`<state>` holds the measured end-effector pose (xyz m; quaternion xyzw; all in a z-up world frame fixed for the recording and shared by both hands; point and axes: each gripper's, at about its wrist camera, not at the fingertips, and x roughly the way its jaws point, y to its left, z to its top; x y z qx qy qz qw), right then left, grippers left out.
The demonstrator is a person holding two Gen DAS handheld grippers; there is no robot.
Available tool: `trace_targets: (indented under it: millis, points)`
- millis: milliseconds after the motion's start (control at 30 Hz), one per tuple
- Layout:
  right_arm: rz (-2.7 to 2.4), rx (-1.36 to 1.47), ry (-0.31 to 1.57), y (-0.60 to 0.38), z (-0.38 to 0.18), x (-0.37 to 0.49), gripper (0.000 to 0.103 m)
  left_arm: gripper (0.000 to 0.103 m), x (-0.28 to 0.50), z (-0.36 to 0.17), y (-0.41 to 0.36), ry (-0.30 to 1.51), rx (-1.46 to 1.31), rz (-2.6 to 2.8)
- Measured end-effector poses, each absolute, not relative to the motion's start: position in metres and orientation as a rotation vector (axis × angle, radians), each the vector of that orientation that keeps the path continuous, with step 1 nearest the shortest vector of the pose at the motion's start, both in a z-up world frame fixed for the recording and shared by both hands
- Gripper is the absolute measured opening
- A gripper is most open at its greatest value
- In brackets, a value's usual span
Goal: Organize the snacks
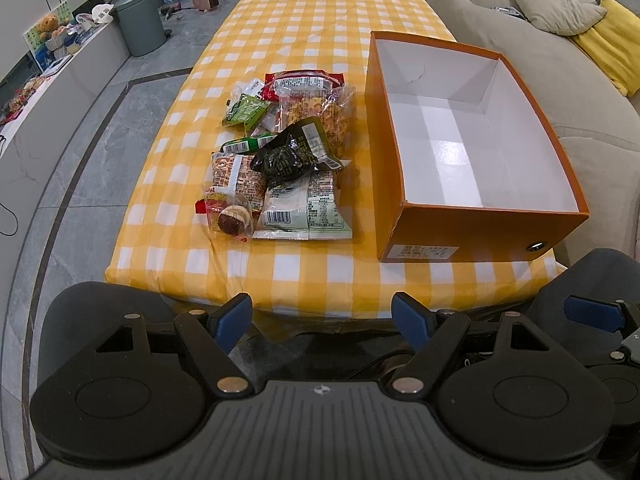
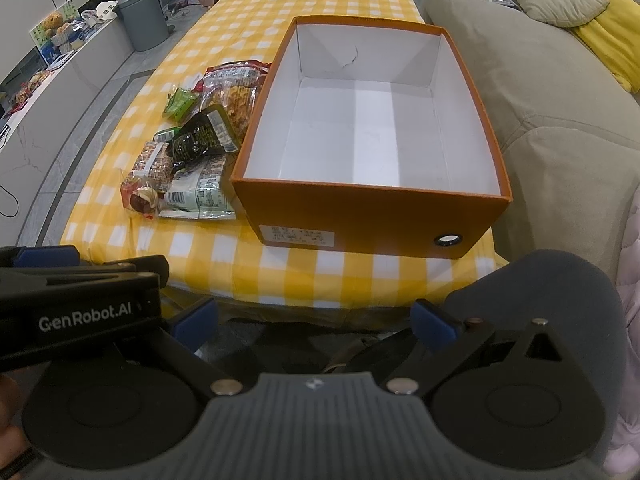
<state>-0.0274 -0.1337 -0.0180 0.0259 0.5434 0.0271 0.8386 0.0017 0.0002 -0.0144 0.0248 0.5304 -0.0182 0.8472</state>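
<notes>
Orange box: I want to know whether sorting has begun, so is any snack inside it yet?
No. The orange box shows only its bare white floor, and the snack packets all lie piled on the checked tablecloth beside it.

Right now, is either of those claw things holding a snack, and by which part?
Nothing is held. The left gripper and right gripper both hang open before the table edge, short of the snack pile and orange box.
</notes>
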Motion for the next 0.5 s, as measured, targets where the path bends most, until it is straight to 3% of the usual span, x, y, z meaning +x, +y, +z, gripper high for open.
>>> trace_targets:
  millis: [500]
  points:
    - [0.058, 0.057, 1.150, -0.1338, -0.0188, -0.0293, 0.100, 0.093, 0.0011, -0.0154, 0.0006, 1.121, 0.055, -0.039]
